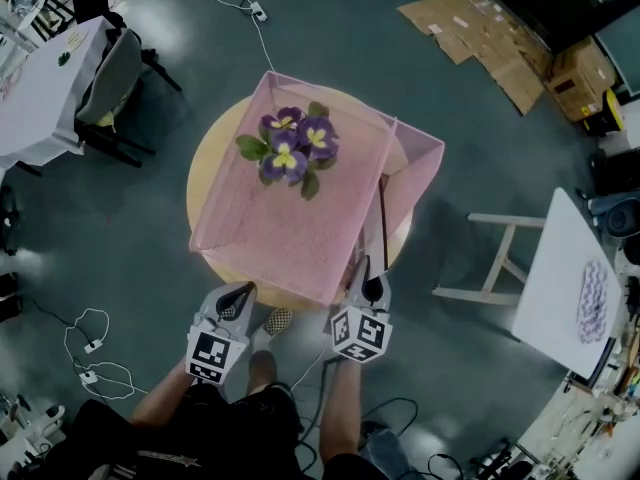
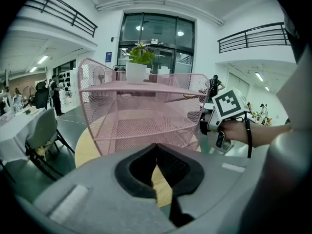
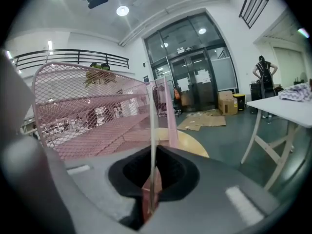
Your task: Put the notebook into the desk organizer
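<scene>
A pink mesh desk organizer (image 1: 300,230) (image 2: 141,126) (image 3: 87,116) stands on a round wooden table (image 1: 213,163). On top of it sits a potted plant with purple flowers (image 1: 290,148) (image 2: 138,62). My right gripper (image 1: 367,280) (image 3: 152,177) is shut on a thin notebook (image 1: 374,238) (image 3: 153,130). The notebook stands upright and edge-on at the organizer's near right corner. My left gripper (image 1: 238,293) (image 2: 156,152) hangs shut and empty in front of the organizer's near left side, just off the table edge. The hand with the right gripper (image 2: 222,116) shows in the left gripper view.
A grey chair (image 1: 110,83) and a white-covered table stand at the far left. A white trestle table (image 1: 565,268) with a cloth is at the right. Flattened cardboard (image 1: 480,33) lies on the floor beyond. Cables (image 1: 90,353) trail on the floor at my left.
</scene>
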A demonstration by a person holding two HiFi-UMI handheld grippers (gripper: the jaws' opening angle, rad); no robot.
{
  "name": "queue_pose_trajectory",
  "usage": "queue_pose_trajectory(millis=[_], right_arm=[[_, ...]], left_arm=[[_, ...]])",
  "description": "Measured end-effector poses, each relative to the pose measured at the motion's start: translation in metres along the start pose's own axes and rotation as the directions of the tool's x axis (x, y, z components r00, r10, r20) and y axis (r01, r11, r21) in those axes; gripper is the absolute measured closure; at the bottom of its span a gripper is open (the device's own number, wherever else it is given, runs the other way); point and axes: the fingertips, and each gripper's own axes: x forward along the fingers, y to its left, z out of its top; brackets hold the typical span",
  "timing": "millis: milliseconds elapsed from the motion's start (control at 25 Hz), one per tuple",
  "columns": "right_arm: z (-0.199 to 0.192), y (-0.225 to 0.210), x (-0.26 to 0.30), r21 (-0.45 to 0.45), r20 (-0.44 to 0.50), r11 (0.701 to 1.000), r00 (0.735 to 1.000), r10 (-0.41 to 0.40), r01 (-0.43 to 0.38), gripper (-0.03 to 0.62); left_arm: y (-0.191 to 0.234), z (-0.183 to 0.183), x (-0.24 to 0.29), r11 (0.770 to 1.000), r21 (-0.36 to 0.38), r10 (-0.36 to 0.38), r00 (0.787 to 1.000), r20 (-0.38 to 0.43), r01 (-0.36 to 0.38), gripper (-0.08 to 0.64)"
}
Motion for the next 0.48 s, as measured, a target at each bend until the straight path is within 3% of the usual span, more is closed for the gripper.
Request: queue_pose_trajectory(millis=[320,480], right_arm=[[0.0002,-0.001,0.0038,0.001,-0.001,1.0,1.0,0.003,-0.003,0.574],[0.0006,0.0022,0.0026,-0.009,0.0,1.0,1.0,0.021,-0.021,0.482]], left_arm=[[-0.002,-0.0044,-0.0008,1.0,-0.004,-0.002,1.0,-0.009,0.002,0.549],[-0.004,-0.0033,-0.0029,1.0,-0.005,-0.006,1.0,-0.003,0.006,0.549]])
